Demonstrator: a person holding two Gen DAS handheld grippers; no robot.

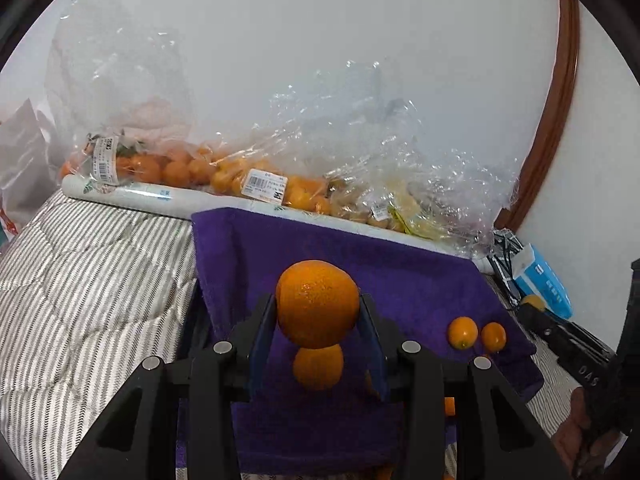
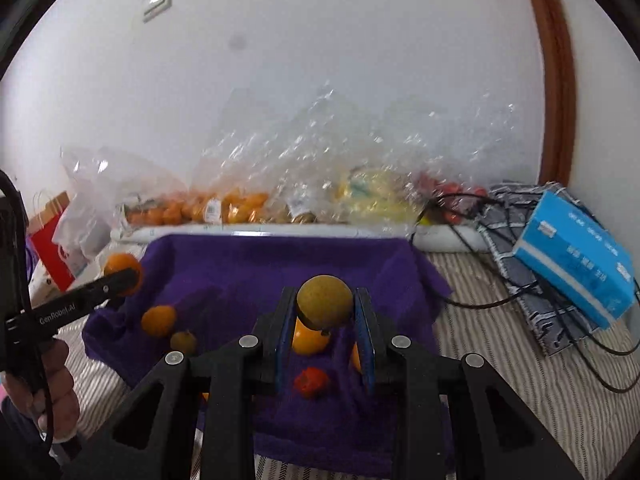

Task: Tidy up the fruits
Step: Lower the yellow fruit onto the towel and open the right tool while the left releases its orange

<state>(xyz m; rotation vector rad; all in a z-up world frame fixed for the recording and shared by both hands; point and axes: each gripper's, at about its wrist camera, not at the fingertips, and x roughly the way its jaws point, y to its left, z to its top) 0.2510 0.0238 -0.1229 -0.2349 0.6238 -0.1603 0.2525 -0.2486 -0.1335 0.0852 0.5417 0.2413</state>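
My left gripper [image 1: 318,305] is shut on a large orange [image 1: 318,302], held above a purple towel [image 1: 400,276]. A smaller orange [image 1: 318,366] lies on the towel below it, and two kumquats [image 1: 463,332] lie to the right. My right gripper [image 2: 325,308] is shut on a yellow-brown round fruit [image 2: 325,301] above the same towel [image 2: 260,268]. Under it lie an orange fruit [image 2: 308,342] and a small red fruit [image 2: 311,382]. In the right wrist view the left gripper [image 2: 120,280] with its orange [image 2: 120,266] shows at the left, above two more oranges [image 2: 159,320].
Clear plastic bags of oranges [image 1: 180,168] and other fruit [image 2: 368,192] line the wall behind a white roll [image 1: 160,198]. A blue tissue box [image 2: 576,252] and black cables [image 2: 520,280] lie right on the striped bedding [image 1: 80,280]. A paper bag [image 2: 52,236] stands at left.
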